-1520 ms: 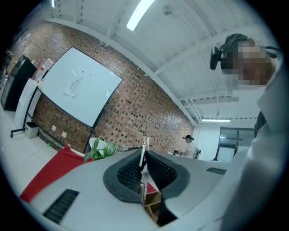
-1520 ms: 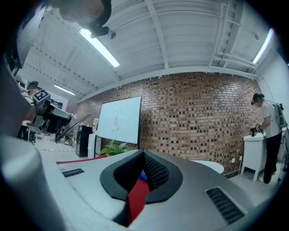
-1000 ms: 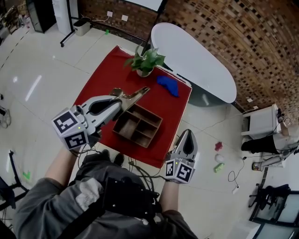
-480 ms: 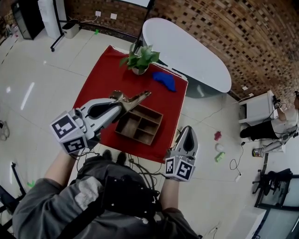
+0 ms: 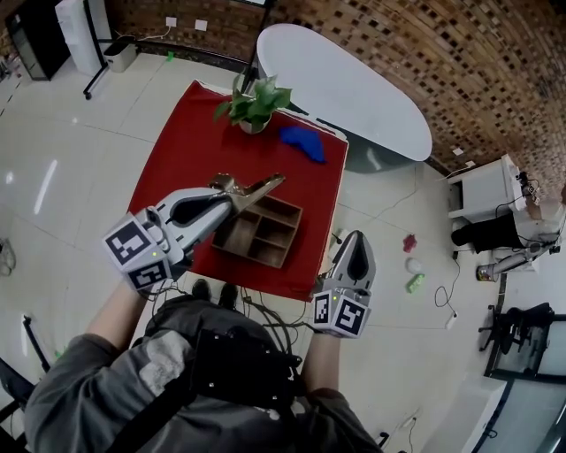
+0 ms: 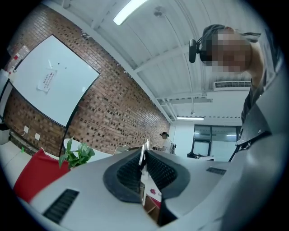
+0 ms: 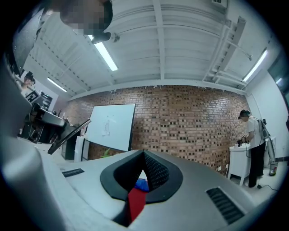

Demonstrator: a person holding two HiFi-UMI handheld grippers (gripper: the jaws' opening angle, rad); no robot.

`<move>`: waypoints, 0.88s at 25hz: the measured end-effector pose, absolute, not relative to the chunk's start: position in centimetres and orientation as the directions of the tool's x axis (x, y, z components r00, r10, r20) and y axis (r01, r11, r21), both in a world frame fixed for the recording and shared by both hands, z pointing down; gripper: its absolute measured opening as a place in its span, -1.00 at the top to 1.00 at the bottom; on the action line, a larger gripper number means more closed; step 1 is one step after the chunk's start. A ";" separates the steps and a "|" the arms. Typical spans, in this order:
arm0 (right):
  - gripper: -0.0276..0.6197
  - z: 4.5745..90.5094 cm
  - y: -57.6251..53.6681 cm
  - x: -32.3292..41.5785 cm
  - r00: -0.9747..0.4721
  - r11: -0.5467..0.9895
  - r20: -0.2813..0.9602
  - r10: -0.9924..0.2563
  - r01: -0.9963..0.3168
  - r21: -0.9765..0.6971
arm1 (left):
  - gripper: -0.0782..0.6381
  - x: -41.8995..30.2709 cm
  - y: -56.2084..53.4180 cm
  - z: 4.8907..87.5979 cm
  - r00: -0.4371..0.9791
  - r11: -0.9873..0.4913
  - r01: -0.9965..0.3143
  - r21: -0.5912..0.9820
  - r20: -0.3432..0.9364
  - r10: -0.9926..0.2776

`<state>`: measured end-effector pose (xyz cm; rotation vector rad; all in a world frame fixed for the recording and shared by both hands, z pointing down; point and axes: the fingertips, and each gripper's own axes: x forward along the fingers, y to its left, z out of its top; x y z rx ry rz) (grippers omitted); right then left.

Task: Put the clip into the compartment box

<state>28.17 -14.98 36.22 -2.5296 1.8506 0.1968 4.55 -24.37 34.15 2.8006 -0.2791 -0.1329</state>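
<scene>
One shiny metal clip (image 5: 256,187), pinched by the left gripper (image 5: 232,200), hangs at 12 o'clock of the brown wooden box (image 5: 232,248) — right gripper (image 5: 356,239) pressed together.

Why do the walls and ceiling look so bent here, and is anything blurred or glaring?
Head view: the wide lens bows the brick wall and the floor, with pale glare streaks on the glossy tiles; otherwise it is sharp. Left gripper view: dark rounded corners, the ceiling lamp blown out white, and a mosaic over a face, added afterwards. Right gripper view: the same bulging, the ceiling beams curve, and the strip light glares.
</scene>
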 end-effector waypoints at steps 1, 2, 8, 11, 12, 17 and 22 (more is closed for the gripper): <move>0.85 36.4 -15.0 28.3 0.299 -0.307 -0.100 -0.949 -0.949 0.072 | 0.62 4.6 -24.3 34.1 0.977 -0.931 -0.171 0.322 -0.070 -0.203; 0.85 36.6 -14.9 28.3 0.301 -0.308 -0.097 -0.949 -0.949 0.070 | 0.61 4.7 -24.2 34.1 0.977 -0.934 -0.163 0.317 -0.079 -0.197; 0.85 37.9 -15.0 28.5 0.301 -0.306 -0.076 -0.951 -0.950 0.057 | 0.61 5.9 -23.7 36.7 0.983 -0.948 -0.149 0.281 -0.058 -0.172; 0.85 38.4 -15.4 28.5 0.295 -0.299 -0.069 -0.953 -0.952 0.061 | 0.61 6.6 -23.6 38.6 0.988 -0.951 -0.133 0.278 -0.039 -0.150; 0.85 38.6 -15.6 28.7 0.296 -0.300 -0.065 -0.953 -0.952 0.061 | 0.61 6.9 -23.6 39.4 0.990 -0.953 -0.125 0.275 -0.034 -0.140; 0.85 39.5 -16.3 28.9 0.295 -0.297 -0.051 -0.954 -0.953 0.059 | 0.61 7.8 -23.2 43.5 0.994 -0.952 -0.103 0.288 -0.014 -0.112; 0.85 40.6 -16.7 29.2 0.289 -0.291 -0.030 -0.957 -0.955 0.066 | 0.61 9.3 -21.6 46.4 0.999 -0.948 -0.048 0.315 -0.008 -0.053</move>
